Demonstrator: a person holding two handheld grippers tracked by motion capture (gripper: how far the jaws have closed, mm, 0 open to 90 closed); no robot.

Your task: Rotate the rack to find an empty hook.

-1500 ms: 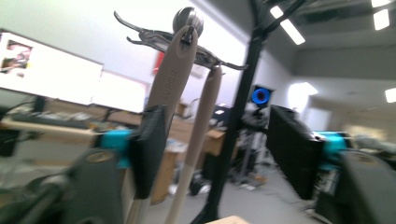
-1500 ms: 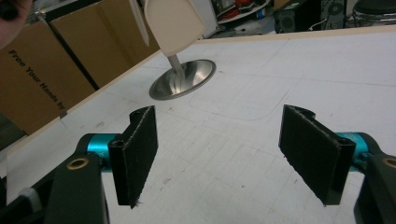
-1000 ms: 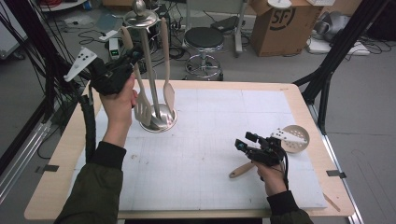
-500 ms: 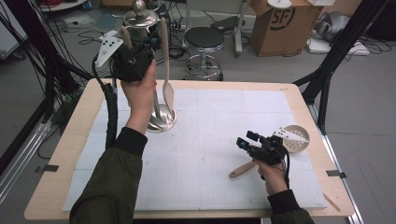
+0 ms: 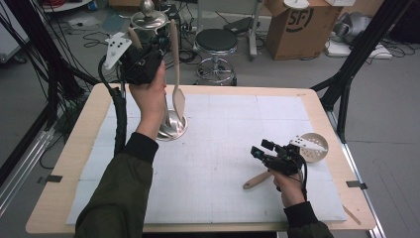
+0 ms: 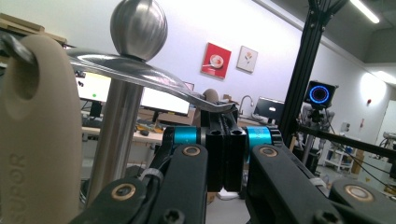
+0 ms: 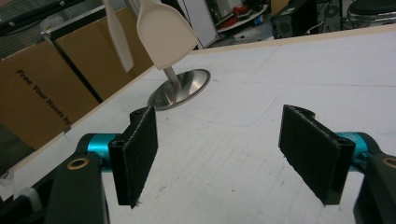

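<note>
A steel utensil stand (image 5: 173, 129) with a ball top (image 6: 139, 28) rises at the table's back left. From its hooks hang a beige spatula (image 5: 178, 99) and a second beige utensil (image 7: 116, 37). My left gripper (image 5: 156, 49) is held high beside the stand's top, jaws shut (image 6: 226, 121), with a hook tip (image 6: 217, 106) just above them. A beige handle (image 6: 37, 130) hangs close on the left of that view. My right gripper (image 5: 258, 152) rests low at the right, open over bare mat (image 7: 224, 140). A slotted spoon (image 5: 313, 148) with a wooden handle (image 5: 255, 181) lies by it.
A white gridded mat (image 5: 237, 114) covers most of the wooden table (image 5: 84, 144). Behind the table stand a black stool (image 5: 215, 42) and a cardboard box (image 5: 297, 25). A black tripod leg (image 5: 346, 74) rises at the right edge.
My left hand has swung right and up from left of the stand to its top, then held still. The right hand has not moved.
</note>
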